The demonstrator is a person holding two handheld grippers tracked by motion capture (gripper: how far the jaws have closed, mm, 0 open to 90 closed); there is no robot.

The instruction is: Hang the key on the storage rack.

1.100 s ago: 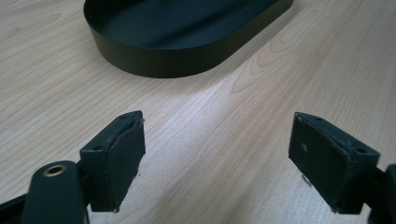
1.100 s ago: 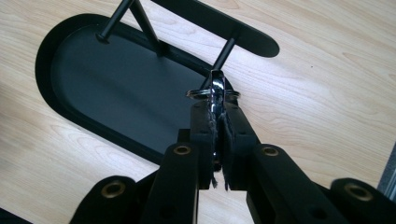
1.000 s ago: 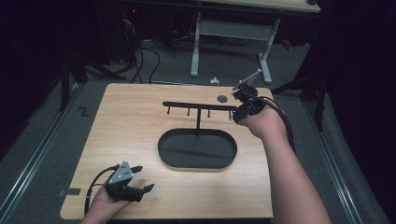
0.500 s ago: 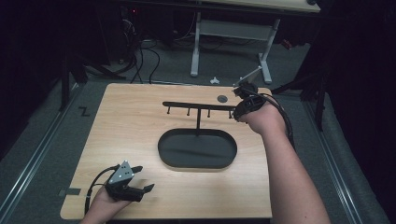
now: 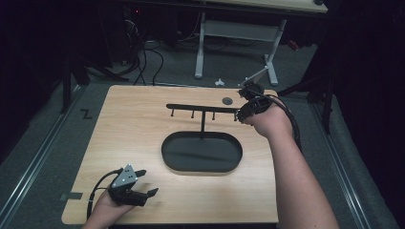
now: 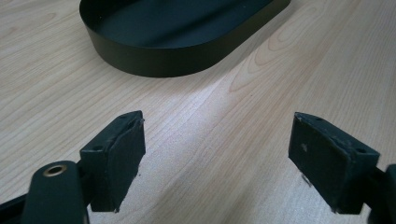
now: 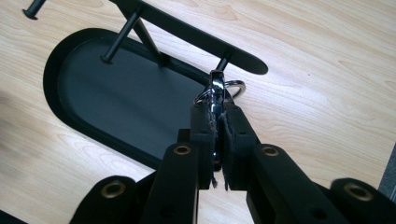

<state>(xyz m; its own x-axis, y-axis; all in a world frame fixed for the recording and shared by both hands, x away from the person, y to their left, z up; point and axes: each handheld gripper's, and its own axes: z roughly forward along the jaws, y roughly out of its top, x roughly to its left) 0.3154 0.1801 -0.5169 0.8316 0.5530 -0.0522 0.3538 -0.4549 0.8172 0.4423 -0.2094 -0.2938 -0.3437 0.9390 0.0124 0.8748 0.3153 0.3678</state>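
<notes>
Metal ring (image 7: 215, 93) was pinched between the pressed-together jaws of the right tool (image 7: 217, 119), at the end peg of the black rack (image 5: 203, 109). Hanging seemed in hand; lowering onto the peg was needed. The left tool (image 6: 215, 154) was spread over the wooden surface (image 5: 133, 124), beside the oval tray (image 5: 202, 151).

— What lies on the wooden table (image 5: 133, 143) apart from the work?
— A small dark round disc (image 5: 228, 100), flat near the far edge, toward the far right corner.
— And round the table?
— Grey floor. A black zigzag mark (image 5: 86, 114) just off the left edge, a strip of grey tape (image 5: 70, 196) by the near left corner, and a pale rail (image 5: 33, 164) running along the left side.
— Farther back?
— A white desk frame (image 5: 200, 47), dark cables (image 5: 143, 57) to its left, and a small white object (image 5: 219, 82) on the floor just past the far edge.
</notes>
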